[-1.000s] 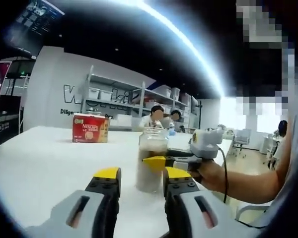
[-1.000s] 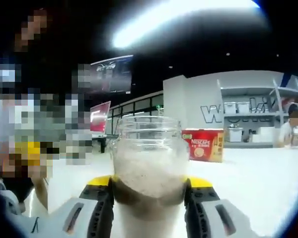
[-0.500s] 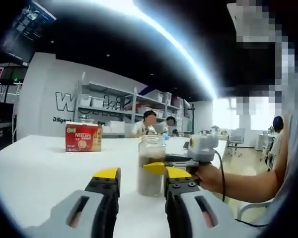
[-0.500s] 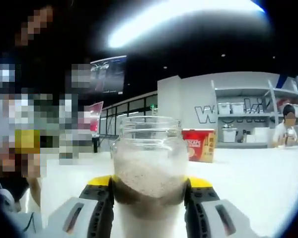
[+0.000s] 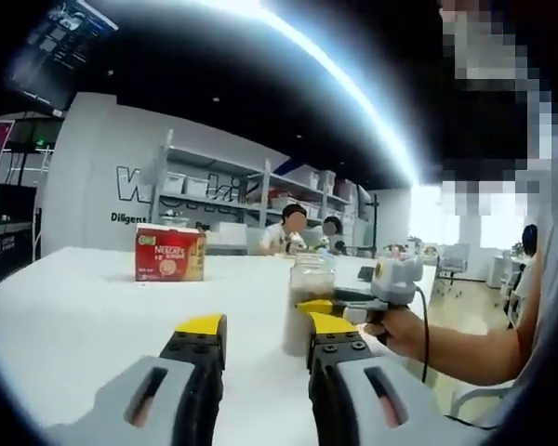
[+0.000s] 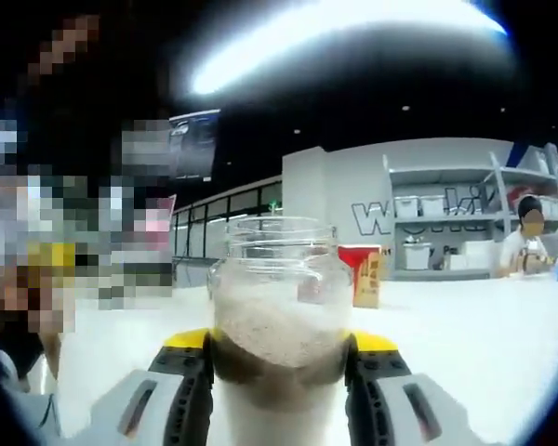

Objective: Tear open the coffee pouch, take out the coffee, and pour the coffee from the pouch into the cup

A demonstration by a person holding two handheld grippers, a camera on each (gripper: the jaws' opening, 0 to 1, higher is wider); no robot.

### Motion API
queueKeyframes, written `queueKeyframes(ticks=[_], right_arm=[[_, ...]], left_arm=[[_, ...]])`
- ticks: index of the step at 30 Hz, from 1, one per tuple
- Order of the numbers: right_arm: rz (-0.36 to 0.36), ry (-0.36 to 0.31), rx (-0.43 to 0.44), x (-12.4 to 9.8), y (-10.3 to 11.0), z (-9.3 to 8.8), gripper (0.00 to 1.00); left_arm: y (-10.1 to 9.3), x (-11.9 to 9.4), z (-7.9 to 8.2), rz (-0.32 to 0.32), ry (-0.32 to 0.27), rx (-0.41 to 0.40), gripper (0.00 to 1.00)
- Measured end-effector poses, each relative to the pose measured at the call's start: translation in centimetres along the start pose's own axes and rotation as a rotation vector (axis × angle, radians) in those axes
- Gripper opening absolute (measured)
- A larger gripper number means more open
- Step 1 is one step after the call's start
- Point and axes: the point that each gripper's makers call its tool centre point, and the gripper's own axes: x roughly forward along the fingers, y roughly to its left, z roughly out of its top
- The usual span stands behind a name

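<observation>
The right claw point(image 6: 279, 358) pinches the glass jar point(image 6: 279, 316) at frame centre, upright to retain its powder, while the left claw point(image 5: 260, 348) stands spread and empty above the tabletop point(image 5: 93, 307).

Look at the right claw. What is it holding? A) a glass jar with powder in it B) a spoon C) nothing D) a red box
A: in the right gripper view the right claw has its jaws pressed on both sides of the glass jar, which holds light powder; the red Nescafe box stands behind on the white table.
</observation>
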Motion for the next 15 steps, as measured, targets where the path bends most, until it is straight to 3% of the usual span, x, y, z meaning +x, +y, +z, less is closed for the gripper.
queueKeyframes(ticks=[10,15], right_arm=[[-0.018,-0.002,0.0,0.5,-2.7,-0.1,0.56],[-0.009,0.001,-0.002,1.0,-4.5,-0.1,0.56]], left_arm=[[1.8,0.3,0.0,0.027,0.013,0.018,0.35],[1.9,0.4,0.6,0.024,-0.024,0.037,0.32]])
